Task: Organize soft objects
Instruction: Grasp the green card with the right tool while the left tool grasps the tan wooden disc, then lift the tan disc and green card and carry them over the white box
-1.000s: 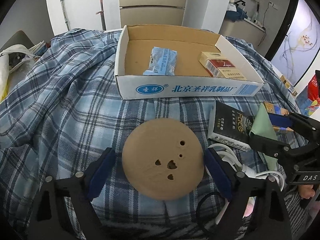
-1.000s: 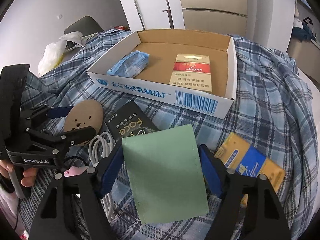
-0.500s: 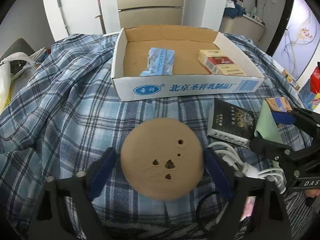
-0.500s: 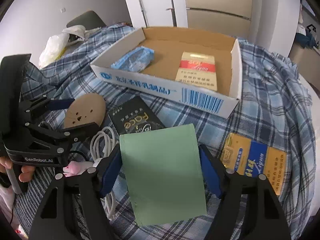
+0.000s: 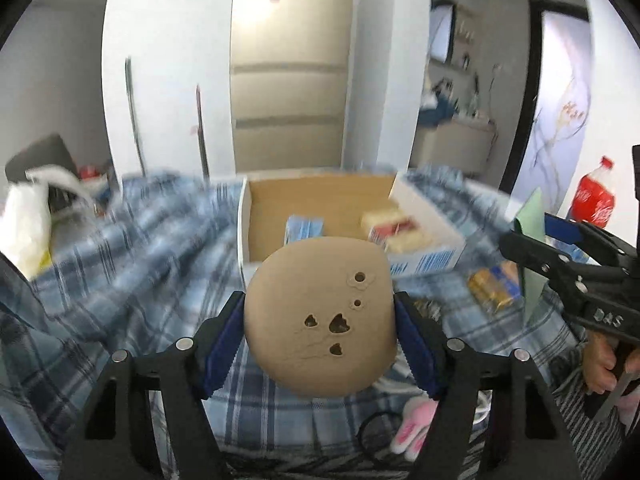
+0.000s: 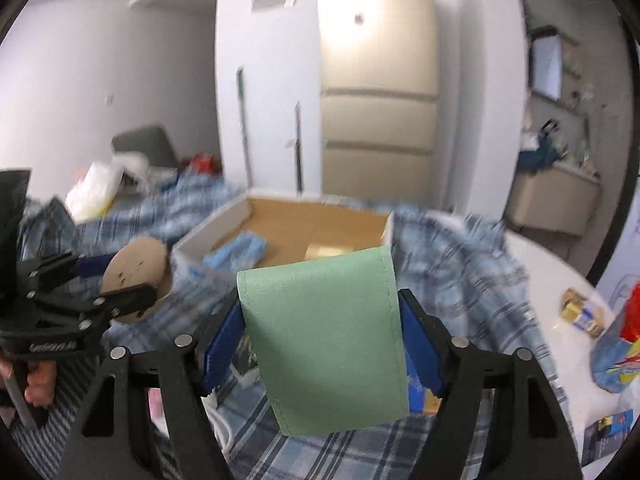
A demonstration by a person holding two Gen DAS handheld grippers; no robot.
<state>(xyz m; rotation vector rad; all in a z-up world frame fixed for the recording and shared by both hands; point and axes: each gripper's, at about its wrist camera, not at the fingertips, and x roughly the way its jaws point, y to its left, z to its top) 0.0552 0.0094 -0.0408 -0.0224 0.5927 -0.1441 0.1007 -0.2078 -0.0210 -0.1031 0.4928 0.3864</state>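
Left gripper (image 5: 320,330): jaws closing on the tan round pad (image 5: 318,316); both blue pads press its sides, and its outline is squeezed toward a square. The pad is held clear of the cloth.
Right gripper (image 6: 322,338): clamped at medium width on the green pouch (image 6: 326,340), a flat stitched rectangle held by its two side edges, above the cloth.
Work surface: blue plaid cloth (image 5: 120,264), rumpled, covering the surface; strongly motion-blurred in both views.
Cardboard box (image 5: 320,200): open-topped, white outside, brown inside, standing on the cloth beyond both grippers. It holds a pale blue packet (image 5: 304,228) and a red-and-cream carton (image 5: 396,228).
Loose items: yellow-and-blue pack (image 5: 494,286) on the cloth right of the box; small pink-and-white soft item (image 5: 412,428) under the left gripper.
Room: white wall panels and a beige drawer unit (image 6: 378,120) behind the surface; white plastic bag (image 5: 24,232) at far left; red bottle (image 5: 592,196) at far right.
Person: a hand (image 5: 604,364) grips the right tool's handle.
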